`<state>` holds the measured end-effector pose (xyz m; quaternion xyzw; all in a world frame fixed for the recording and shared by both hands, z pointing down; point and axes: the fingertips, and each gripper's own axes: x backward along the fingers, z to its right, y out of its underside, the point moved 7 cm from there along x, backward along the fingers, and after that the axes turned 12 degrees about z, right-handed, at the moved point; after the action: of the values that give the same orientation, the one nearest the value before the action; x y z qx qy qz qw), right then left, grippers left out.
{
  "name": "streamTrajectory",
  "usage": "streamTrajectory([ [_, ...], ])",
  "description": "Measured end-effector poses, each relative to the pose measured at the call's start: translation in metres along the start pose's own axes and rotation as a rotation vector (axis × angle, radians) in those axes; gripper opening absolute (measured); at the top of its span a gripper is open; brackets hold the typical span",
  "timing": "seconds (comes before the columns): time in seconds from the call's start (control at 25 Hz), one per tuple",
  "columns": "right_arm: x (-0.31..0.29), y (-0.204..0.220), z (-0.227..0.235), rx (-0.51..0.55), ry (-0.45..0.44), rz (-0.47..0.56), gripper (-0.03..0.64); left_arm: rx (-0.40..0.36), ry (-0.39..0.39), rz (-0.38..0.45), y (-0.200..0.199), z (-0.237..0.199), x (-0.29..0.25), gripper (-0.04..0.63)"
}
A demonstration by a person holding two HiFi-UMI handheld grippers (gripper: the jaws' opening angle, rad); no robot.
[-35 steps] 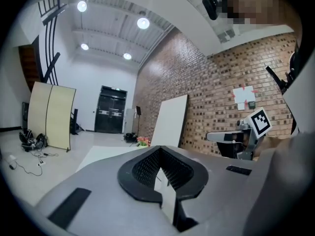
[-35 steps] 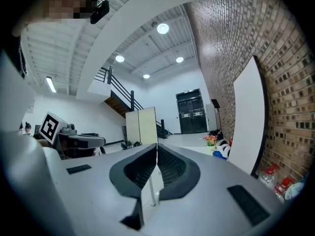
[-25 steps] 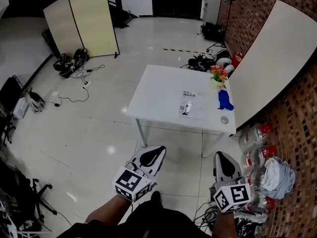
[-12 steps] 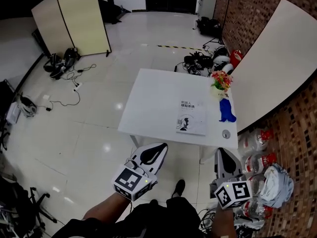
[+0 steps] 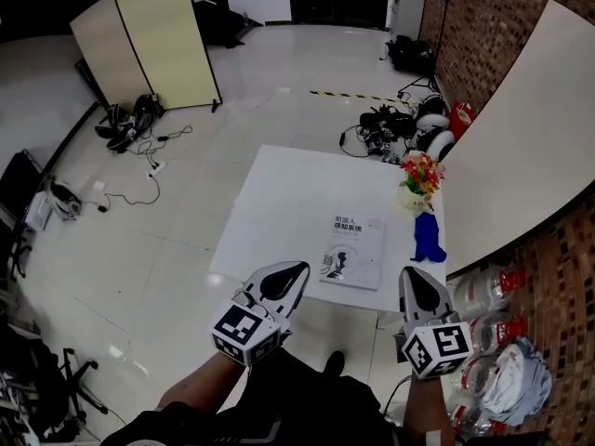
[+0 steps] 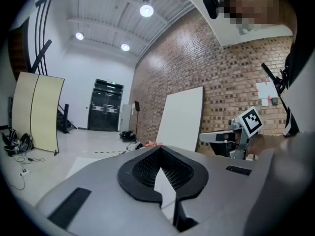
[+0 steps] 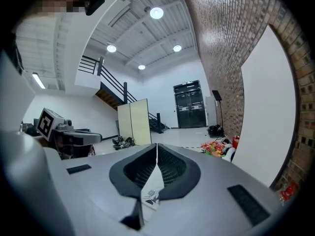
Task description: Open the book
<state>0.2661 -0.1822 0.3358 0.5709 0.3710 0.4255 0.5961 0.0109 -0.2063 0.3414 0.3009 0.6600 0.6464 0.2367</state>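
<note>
Steep downward look at a white table (image 5: 279,203) in the middle of the frame, standing on a glossy pale floor. Closed book (image 5: 351,251) lying flat near the table's lower edge, right of centre, cover up, with dark print and a small drawing on it. Just right of the book, a blue object (image 5: 426,238); above that, a pot of flowers (image 5: 420,171) at the table's right edge.

At the bottom of the frame, left gripper (image 5: 299,268) and right gripper (image 5: 410,273), each held in a hand, tips pointing up toward the table. Both apart from the book: the left one just lower left of it, the right one lower right. Left gripper's jaws pressed together at the tips, nothing between them. Right gripper's jaws likewise closed and empty, with a sliver of the book's cover showing through the gap behind the tips.

Upper left, a yellowish folding screen (image 5: 149,35). Along the right side, a brick wall (image 5: 483,17) with a large white board (image 5: 521,128) leaning on it.
</note>
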Motion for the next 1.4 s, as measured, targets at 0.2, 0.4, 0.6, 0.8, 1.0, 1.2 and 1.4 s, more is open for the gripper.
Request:
streamTrajectory([
  [0.2,-0.044,0.001,0.025,-0.017,-0.014,0.008,0.003,0.003,-0.016,-0.018,0.003,-0.029,-0.035,-0.005],
  [0.4,-0.089,0.009,0.038,-0.016,0.058,-0.009,0.003,0.057,0.05,-0.029,0.017,-0.065,-0.073,-0.005],
  [0.6,-0.126,0.022,0.045,-0.012,0.139,-0.042,0.003,0.08,0.102,-0.034,0.031,-0.106,-0.105,-0.005],
  [0.8,-0.151,0.049,0.065,-0.056,0.209,-0.098,0.003,0.113,0.11,-0.116,0.062,-0.135,-0.135,-0.005],
  [1.0,-0.167,0.105,0.097,-0.115,0.236,-0.246,0.003,0.179,0.061,-0.217,0.101,-0.149,-0.162,-0.005],
  [1.2,-0.175,0.182,0.13,-0.216,0.231,-0.419,0.025,0.218,0.021,-0.36,0.16,-0.15,-0.183,-0.005],
  [1.4,-0.168,0.254,0.136,-0.302,0.217,-0.602,0.061,0.284,-0.081,-0.53,0.233,-0.148,-0.181,-0.005],
])
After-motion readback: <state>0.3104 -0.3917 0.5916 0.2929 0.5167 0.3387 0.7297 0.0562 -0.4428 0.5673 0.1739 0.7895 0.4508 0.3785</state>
